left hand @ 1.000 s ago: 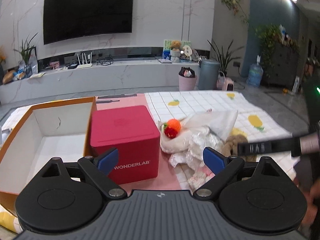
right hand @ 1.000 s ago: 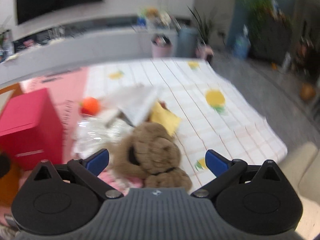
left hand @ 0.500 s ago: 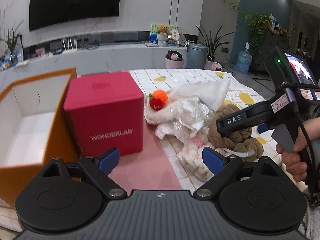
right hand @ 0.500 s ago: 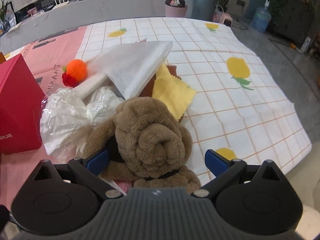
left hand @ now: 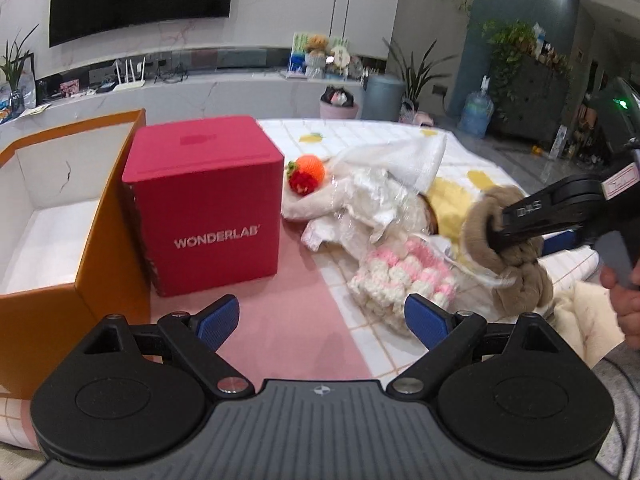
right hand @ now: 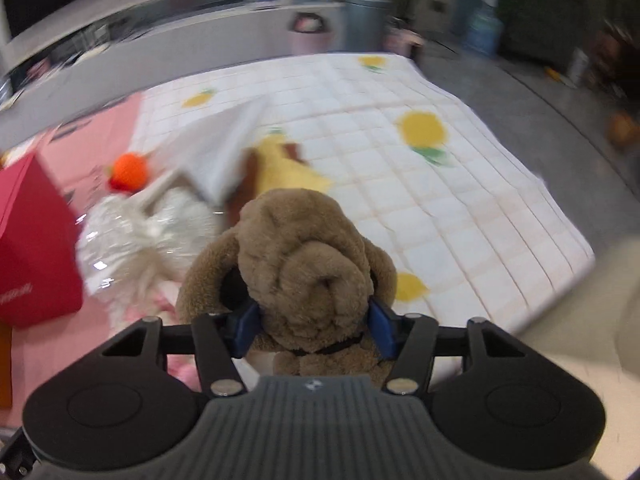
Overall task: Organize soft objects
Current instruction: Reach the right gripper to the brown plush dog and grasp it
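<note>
My right hand-held gripper (right hand: 313,330) has just been closing, and now its blue pads squeeze the fluffy brown plush dog (right hand: 308,276) by the head. The dog sits at the near edge of the pile of soft things, on the white checked cloth with yellow fruit (right hand: 420,184) that covers the surface. My left hand-held gripper (left hand: 322,318) is wide open with nothing in it. I think I should lift slowly and straight up so the crinkly clear plastic wrap (right hand: 132,240) does not drag along. Then I would carry the dog over the red cube box (left hand: 204,204) to the open orange cardboard box (left hand: 76,280).
</note>
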